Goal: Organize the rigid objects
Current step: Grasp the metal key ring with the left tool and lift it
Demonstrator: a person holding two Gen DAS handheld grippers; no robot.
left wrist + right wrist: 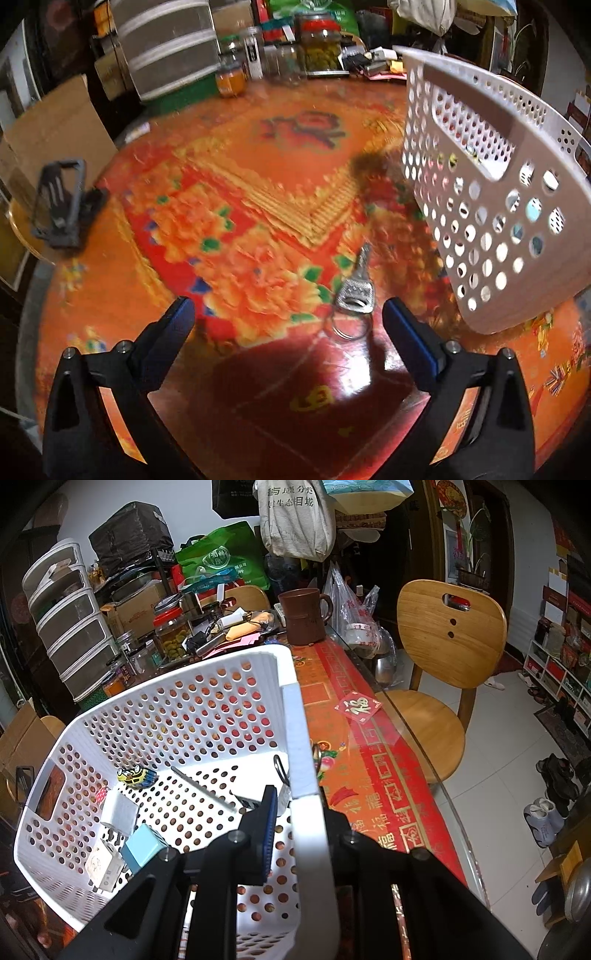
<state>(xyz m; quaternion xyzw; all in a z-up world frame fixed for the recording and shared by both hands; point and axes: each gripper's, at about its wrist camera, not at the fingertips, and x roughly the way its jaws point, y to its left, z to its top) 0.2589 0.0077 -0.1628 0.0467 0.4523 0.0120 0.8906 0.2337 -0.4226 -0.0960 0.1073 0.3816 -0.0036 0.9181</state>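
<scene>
A silver key on a ring [354,293] lies on the red patterned table, just ahead of my open, empty left gripper [287,314] and nearer its right finger. A white perforated basket [491,206] hangs tilted above the table at the right. My right gripper [295,805] is shut on the basket's rim [306,797]. Inside the basket [92,723] lie a white charger [119,811], a light blue plug [142,845], a white adapter [103,867], a yellow toy car [136,776] and a metal rod [203,788].
A dark phone stand [61,203] sits at the table's left edge. Jars [320,46], a drawer unit [166,48] and clutter line the far side. A brown mug [304,616] stands behind the basket. A wooden chair [439,686] is beside the table's right edge.
</scene>
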